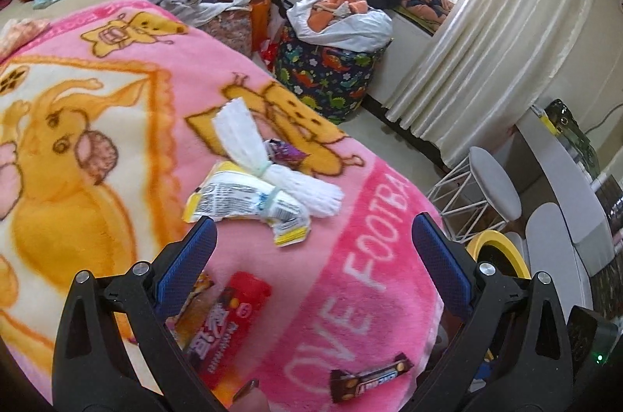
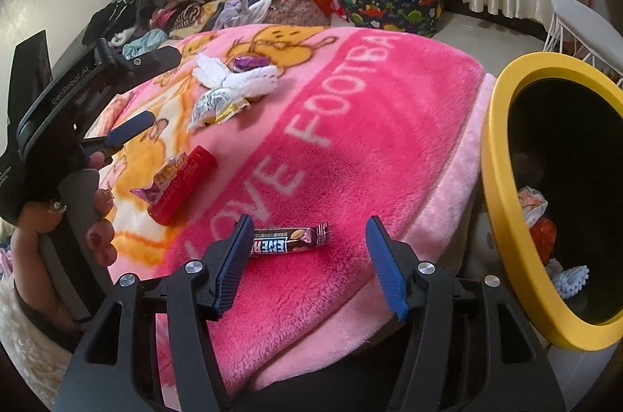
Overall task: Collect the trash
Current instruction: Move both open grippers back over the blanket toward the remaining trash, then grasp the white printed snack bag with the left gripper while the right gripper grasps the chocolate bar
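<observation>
1. Above, the left gripper (image 1: 313, 235) hovers over a fleecy pink blanket (image 1: 350, 201), its blue ribbed pads spread wide with nothing between them; in the right wrist view its black frame is gripped by a hand (image 2: 78, 217) with painted nails.
2. The right gripper (image 2: 307, 236) is tilted down toward the blanket's near edge, jaws likewise apart and empty.
3. A brown chocolate-bar wrapper (image 2: 290, 240), flat and glossy with crimped ends, lies on the blanket just ahead of the right gripper, its left end beside the left blue pad; contact cannot be judged.
4. A red glossy snack packet (image 2: 183, 184), oblong, lies farther left, touching a crumpled foil wrapper (image 2: 167, 178).
5. A white netted foam sleeve (image 1: 268, 164), pinched at the waist by a band, rests ahead of the left gripper on a creased yellow-and-white wrapper (image 1: 241, 201); a small purple candy wrapper (image 1: 284, 152) lies just beside it.
6. A round bin (image 2: 502, 186) with a smooth yellow rim and dark interior stands at the blanket's right edge and holds crumpled wrappers.
7. Behind, a dinosaur-print fabric bag (image 1: 327, 73) sits on the floor near cream pleated curtains (image 1: 486, 34).
</observation>
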`<state>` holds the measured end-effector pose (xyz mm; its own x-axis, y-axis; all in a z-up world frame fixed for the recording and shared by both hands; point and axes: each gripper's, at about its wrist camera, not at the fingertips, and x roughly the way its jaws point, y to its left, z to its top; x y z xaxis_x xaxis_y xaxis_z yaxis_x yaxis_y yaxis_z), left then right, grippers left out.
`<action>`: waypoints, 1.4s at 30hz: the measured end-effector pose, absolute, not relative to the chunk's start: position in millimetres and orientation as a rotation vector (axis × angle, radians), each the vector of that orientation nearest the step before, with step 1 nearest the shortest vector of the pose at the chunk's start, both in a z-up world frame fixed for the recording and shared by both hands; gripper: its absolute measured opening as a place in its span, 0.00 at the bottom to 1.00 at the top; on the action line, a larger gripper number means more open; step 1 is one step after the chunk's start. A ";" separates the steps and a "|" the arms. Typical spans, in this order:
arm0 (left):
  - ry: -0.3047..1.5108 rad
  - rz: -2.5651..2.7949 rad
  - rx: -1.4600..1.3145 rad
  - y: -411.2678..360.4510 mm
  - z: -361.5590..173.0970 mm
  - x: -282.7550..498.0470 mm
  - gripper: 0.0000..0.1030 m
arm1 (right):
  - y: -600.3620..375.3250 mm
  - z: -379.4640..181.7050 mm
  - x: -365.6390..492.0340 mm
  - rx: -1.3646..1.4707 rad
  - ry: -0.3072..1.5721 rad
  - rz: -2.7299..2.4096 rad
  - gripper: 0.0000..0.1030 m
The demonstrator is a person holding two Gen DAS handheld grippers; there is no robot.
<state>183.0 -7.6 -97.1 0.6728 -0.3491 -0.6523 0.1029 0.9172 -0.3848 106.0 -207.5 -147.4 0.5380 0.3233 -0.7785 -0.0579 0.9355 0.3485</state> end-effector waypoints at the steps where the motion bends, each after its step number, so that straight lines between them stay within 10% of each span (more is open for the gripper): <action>1: 0.798 -0.258 -0.335 -5.9 -98.2 183.4 0.89 | -206.5 -149.0 107.2 0.298 0.985 0.230 0.56; 12: 0.887 -0.265 -0.407 1.8 -121.7 198.9 0.75 | -195.7 -170.3 119.5 0.327 1.047 0.248 0.55; 25: 1.010 -0.234 -0.461 -13.4 -157.3 229.4 0.47 | -193.5 -183.8 124.2 0.385 1.093 0.302 0.20; 30: 1.030 -0.216 -0.452 -13.1 -164.4 231.2 0.26 | -195.8 -178.1 125.0 0.389 1.067 0.308 0.15; 42: 0.956 -0.247 -0.403 -1.3 -140.8 207.5 0.16 | -189.1 -152.1 120.1 0.331 0.965 0.335 0.10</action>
<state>207.5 -1.3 -140.8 0.5569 -0.3778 -0.7397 0.0277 0.8985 -0.4381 120.1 -189.1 -152.1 0.5265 0.4192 -0.7396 -0.1293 0.8994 0.4176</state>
